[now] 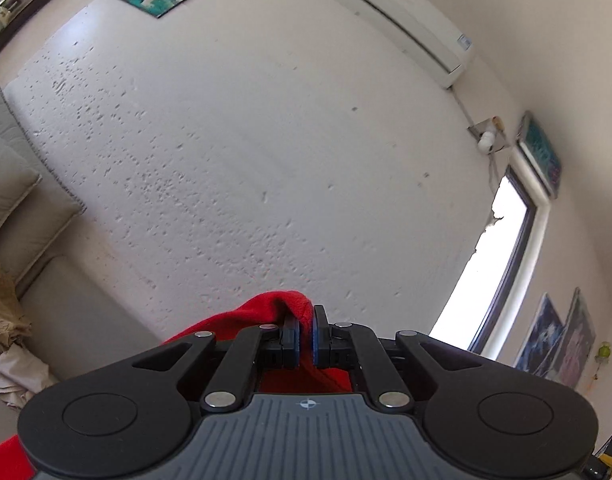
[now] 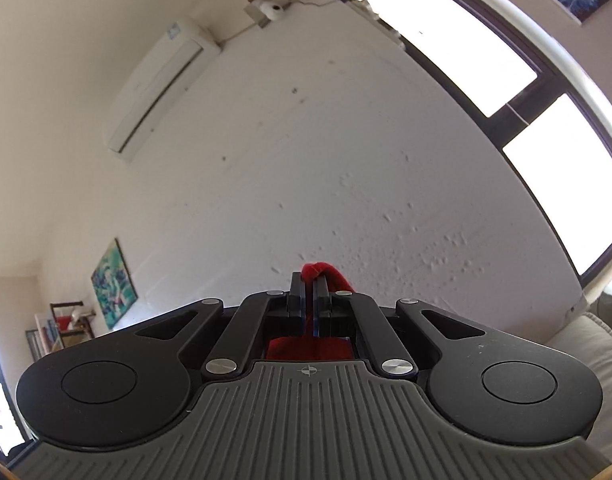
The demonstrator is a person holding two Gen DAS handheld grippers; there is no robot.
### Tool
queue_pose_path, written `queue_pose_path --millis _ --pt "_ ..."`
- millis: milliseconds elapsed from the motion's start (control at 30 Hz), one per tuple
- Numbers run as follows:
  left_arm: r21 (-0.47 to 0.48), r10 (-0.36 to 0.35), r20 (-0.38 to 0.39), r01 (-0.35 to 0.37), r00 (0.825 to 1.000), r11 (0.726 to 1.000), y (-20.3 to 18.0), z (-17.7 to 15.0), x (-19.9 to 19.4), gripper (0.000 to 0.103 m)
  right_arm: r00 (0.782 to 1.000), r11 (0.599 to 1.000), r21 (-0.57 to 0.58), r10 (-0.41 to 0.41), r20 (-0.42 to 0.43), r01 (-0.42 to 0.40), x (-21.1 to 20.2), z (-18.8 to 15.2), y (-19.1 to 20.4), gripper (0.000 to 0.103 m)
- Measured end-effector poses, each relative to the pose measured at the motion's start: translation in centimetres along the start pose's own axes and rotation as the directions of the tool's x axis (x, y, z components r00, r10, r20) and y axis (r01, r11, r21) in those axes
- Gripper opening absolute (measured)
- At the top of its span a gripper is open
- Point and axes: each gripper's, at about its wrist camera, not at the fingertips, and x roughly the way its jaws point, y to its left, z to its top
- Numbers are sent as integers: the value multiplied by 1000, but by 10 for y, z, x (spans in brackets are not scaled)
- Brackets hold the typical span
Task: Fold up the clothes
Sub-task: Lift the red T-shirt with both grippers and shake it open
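A red fleece garment (image 1: 266,312) is pinched in my left gripper (image 1: 306,334), whose jaws are shut on a fold of it. The cloth bulges over the left finger and hangs down beneath the gripper, showing again at the bottom left corner. In the right wrist view, my right gripper (image 2: 309,300) is shut on another edge of the same red garment (image 2: 321,272); a small tuft pokes above the fingertips and more red shows below them. Both grippers are held high and point at the white wall. The rest of the garment is hidden below the grippers.
A beige sofa with cushions (image 1: 22,196) and crumpled tan and white cloth (image 1: 6,336) lie at the left. An air conditioner (image 1: 397,20) hangs on the rough white wall. A bright window (image 2: 485,52) and pictures (image 2: 114,284) line the walls.
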Motion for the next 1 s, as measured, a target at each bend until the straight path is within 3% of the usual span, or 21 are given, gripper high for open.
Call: queue_pose_path --millis 100,233,300,333,367,433,533,667,733,800,900,1000 --pt "6 126 -109 -126 986 992 24 -16 55 4 984 996 -5 -84 -157 84 64 -30 -24 3" --pt "13 267 -222 -271 938 963 59 -31 134 4 902 966 -115 -258 -347 232 161 -92 -55 3" --pt "34 258 -174 -256 951 966 55 -19 151 4 879 949 -134 -314 -360 284 197 -105 -65 3" --pt "59 226 -123 -220 966 974 46 -9 153 4 885 949 -129 -314 -344 287 209 -103 -66 3" --pt "91 196 -70 -189 978 978 35 1 151 4 905 956 -116 -291 -311 268 217 -93 -63 3" --pt "138 142 9 -142 990 980 19 16 144 4 943 968 -112 -245 -226 225 219 -70 -50 3" --pt "147 121 33 -125 992 981 17 13 133 5 974 978 -125 -184 -134 168 204 -40 -30 3" --pt "137 211 -45 -203 977 970 49 -41 115 5 973 981 -127 -167 -161 147 177 -60 -44 3" --pt "114 277 -117 -264 954 958 75 -79 106 5 958 976 -144 -194 -214 165 166 -92 -64 3" --pt "77 360 -209 -352 909 933 109 -125 92 5 927 969 -138 -236 -293 203 154 -137 -92 3" --pt "44 461 -310 -471 832 881 150 -184 66 5 854 951 -86 -306 -420 298 134 -204 -138 3" --pt "42 515 -404 -547 756 836 175 -225 40 4 767 915 -59 -368 -525 399 106 -263 -175 3"
